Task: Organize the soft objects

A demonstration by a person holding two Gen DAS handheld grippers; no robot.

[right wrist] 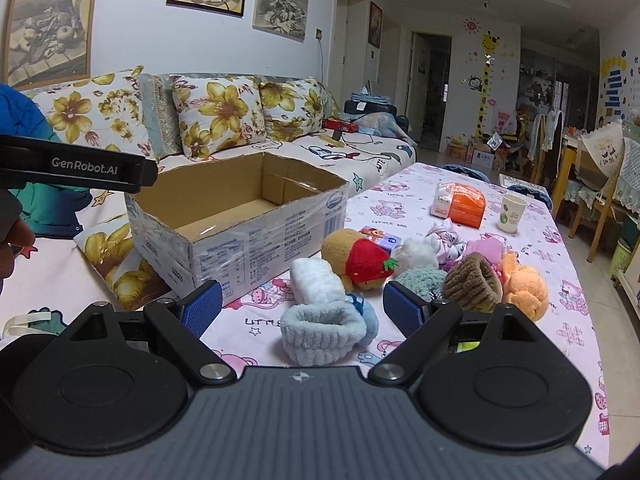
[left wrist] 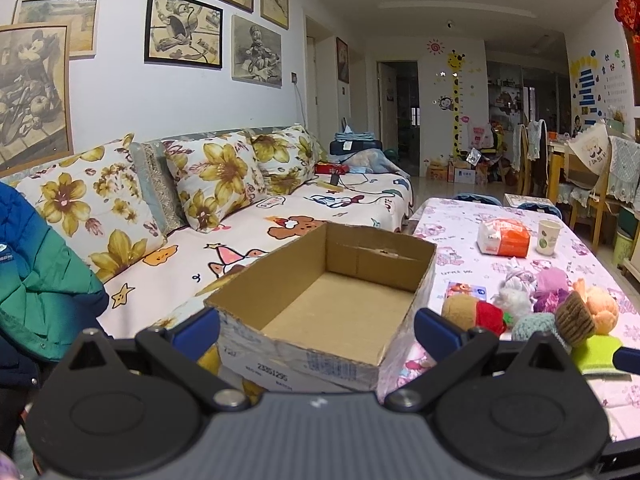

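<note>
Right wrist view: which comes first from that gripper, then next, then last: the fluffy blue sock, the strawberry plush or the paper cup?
1. Fluffy blue sock: directly ahead of the right gripper, between its open fingers.
2. Strawberry plush: mid-table, just behind the sock.
3. Paper cup: far right, beside the orange packet.

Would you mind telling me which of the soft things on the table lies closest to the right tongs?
The pale blue fleece sock: it lies right between the open right tongs, while the other soft things sit farther back.
</note>
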